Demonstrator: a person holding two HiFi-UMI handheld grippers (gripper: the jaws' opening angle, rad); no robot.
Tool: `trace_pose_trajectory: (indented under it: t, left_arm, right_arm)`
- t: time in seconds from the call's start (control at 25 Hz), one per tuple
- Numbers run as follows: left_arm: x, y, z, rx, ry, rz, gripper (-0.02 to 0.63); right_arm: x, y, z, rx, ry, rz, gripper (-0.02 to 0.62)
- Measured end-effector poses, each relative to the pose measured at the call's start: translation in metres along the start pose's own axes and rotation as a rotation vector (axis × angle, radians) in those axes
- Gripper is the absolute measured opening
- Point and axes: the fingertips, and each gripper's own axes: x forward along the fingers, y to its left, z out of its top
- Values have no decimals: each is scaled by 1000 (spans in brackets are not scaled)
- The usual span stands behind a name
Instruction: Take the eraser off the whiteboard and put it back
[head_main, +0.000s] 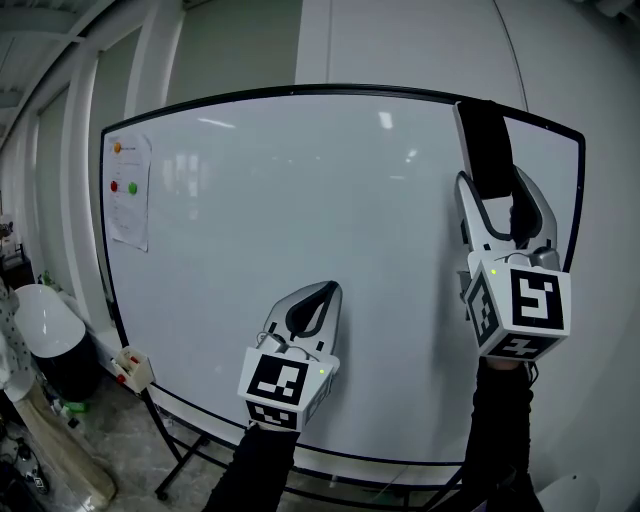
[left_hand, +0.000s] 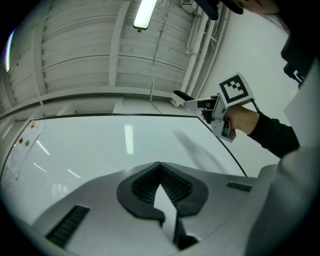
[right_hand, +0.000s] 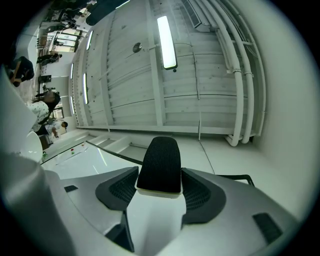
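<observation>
Two jaws of the right gripper (right_hand: 159, 192) stand wide and press on the long sides of the eraser (right_hand: 159, 162): a firm hold, w/ the dark textured face toward that gripper's camera and a pale edge at the near end; most of the eraser sticks out past the pads, prob. so its flat side can meet the board w/o the jaws getting in the way. Gripper tilts upward because the eraser sits high, at the whiteboard's (head_main: 300, 200) top right corner, overlapping the dark frame there (whether it touches the surface or hangs just off it I can't tell from any view). My guess: either lifting off or setting back; the hold suits both.

Left gripper (head_main: 322, 295) is closed tip to tip, nothing between the jaws; it hovers low in front of the board's lower middle, well apart from the right one, likely parked out of the way since one hand does this job.

Further out: a paper sheet (head_main: 130, 190) w/ small coloured magnets on the board's left edge.
</observation>
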Motion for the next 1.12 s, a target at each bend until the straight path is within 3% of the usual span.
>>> trace_pose_trajectory:
  t: [0.4,0.76,1.12]
  left_arm:
    - [-1,-5,-6,-64,1,-30,5]
    - [4,-32,-25,-125,37,-127,5]
    - [11,-45,-20,-128,20,-111,5]
  right_arm:
    - [-11,-15,-1,-25,36,-45,278]
    - [-34,-55,-11,-60,114,-142,278]
    - [-47,-106,-19,-83,139,-211,278]
